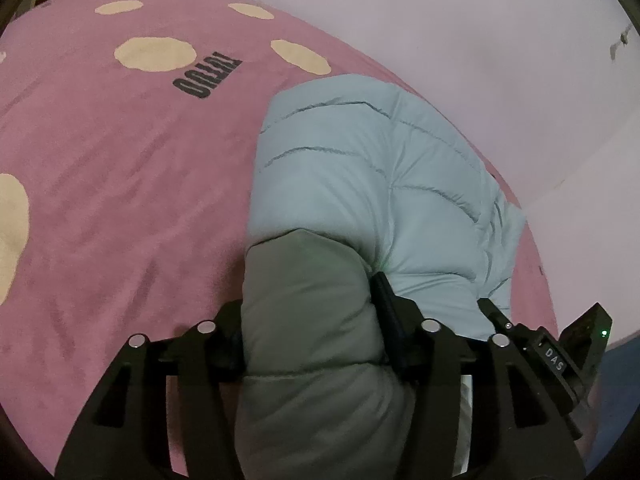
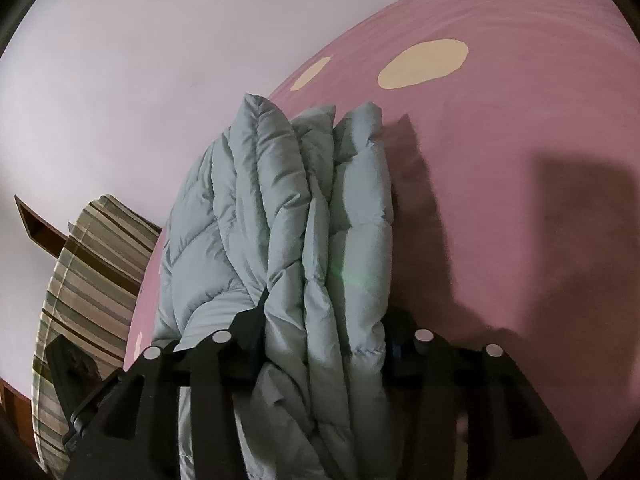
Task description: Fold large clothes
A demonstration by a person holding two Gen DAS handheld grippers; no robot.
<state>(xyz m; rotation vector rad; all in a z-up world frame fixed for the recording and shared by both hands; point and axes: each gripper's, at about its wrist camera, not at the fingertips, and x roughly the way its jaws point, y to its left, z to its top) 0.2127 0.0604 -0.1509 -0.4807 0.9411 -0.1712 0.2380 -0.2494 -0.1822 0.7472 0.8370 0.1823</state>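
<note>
A light blue quilted puffer jacket (image 1: pixel 372 184) lies folded on a pink bed cover (image 1: pixel 120 184) close to the wall. My left gripper (image 1: pixel 310 320) is shut on a thick fold of the jacket, shadowed grey, that bulges between the jaws. In the right wrist view the jacket (image 2: pixel 288 200) shows as several stacked layers on edge. My right gripper (image 2: pixel 324 320) is shut on those layers, which fill the gap between the jaws. The right gripper's body (image 1: pixel 576 344) shows at the lower right of the left wrist view.
The pink cover (image 2: pixel 500 140) has cream blotches (image 2: pixel 424 64) and dark lettering (image 1: pixel 206 76). A pale wall (image 1: pixel 480 40) runs along the bed's far side. A striped pillow or cushion (image 2: pixel 88 280) and a brown wooden piece (image 2: pixel 36 228) are at the bed's end.
</note>
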